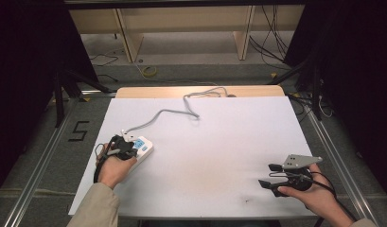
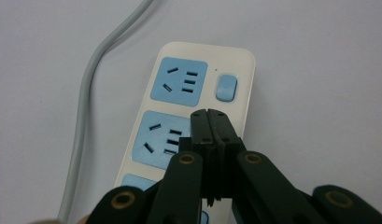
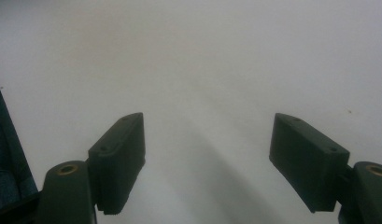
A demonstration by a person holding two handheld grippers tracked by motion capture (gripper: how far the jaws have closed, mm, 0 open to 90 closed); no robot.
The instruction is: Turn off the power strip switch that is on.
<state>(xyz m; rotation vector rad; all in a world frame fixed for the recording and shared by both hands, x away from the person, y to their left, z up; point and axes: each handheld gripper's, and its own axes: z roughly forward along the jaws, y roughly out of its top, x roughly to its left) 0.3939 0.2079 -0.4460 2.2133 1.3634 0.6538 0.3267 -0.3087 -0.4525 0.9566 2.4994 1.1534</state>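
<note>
A white power strip with light-blue sockets lies on the white sheet at the near left, its grey cable snaking toward the far edge. My left gripper hovers over it. In the left gripper view the strip fills the middle, with a blue switch beside the far socket. My left gripper is shut, its tips pressed together over the middle socket, with nothing between them. My right gripper rests at the near right, open and empty; the right gripper points at bare white sheet.
The white sheet covers a wooden table. Beyond it stand wooden shelf legs and loose cables on the floor. Metal rails run along both sides of the table.
</note>
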